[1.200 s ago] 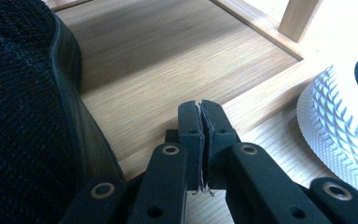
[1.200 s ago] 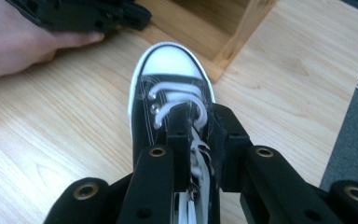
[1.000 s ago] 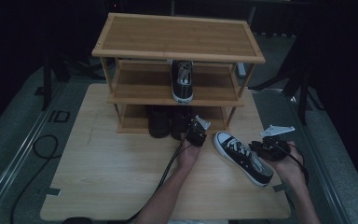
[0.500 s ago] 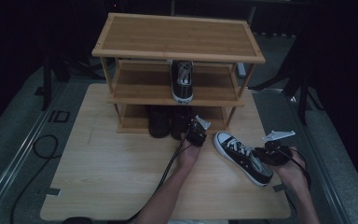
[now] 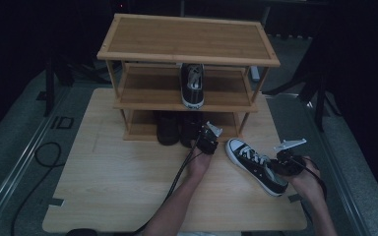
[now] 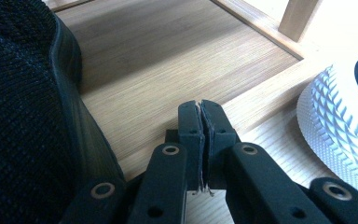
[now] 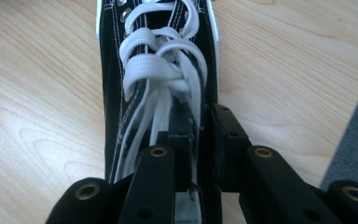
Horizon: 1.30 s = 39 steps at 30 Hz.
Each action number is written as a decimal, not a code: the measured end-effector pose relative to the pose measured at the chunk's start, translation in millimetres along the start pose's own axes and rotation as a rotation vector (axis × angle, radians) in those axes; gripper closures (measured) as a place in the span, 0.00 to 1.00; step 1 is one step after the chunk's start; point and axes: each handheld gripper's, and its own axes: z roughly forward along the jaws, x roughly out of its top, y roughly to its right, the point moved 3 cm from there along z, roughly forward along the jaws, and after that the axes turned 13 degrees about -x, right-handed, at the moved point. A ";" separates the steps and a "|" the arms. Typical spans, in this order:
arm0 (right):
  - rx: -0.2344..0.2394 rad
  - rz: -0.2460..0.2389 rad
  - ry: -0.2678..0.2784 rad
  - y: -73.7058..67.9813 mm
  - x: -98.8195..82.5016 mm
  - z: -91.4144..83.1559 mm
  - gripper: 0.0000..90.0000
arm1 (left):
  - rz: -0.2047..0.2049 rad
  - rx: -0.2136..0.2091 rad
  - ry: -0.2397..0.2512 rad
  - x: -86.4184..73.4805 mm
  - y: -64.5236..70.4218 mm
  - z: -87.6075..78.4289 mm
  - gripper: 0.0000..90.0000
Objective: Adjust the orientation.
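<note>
Jaws of right gripper (image 7: pixel 198 135) had just been closing, pinched on collar wall of black sneaker (image 5: pixel 256 166), one jaw inside opening beside laces (image 7: pixel 161 70). Sneaker lay on table (image 5: pixel 103 196), right of shoe rack (image 5: pixel 187 46), toe toward rack. Left gripper (image 6: pixel 201 116) shut on nothing, parked at rack's bottom shelf edge (image 6: pixel 261 93) beside dark shoe (image 6: pixel 18 93). Risk, judged: grip on thin canvas only; on lift, heavy sole could swing down and slip out. Lace caught between pads could weaken hold.
</note>
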 end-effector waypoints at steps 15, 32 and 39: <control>0.056 0.021 0.049 1.1 2.4 1.6 0.99 | -0.004 -0.002 0.000 0.0 -0.4 -0.2 0.98; 0.110 0.005 0.117 2.4 9.1 -18.5 0.99 | 0.001 0.000 -0.001 0.0 0.0 -0.1 0.98; 0.106 -0.026 0.117 2.4 11.6 -22.8 0.99 | -0.005 -0.006 -0.002 -0.1 -0.8 -0.4 0.98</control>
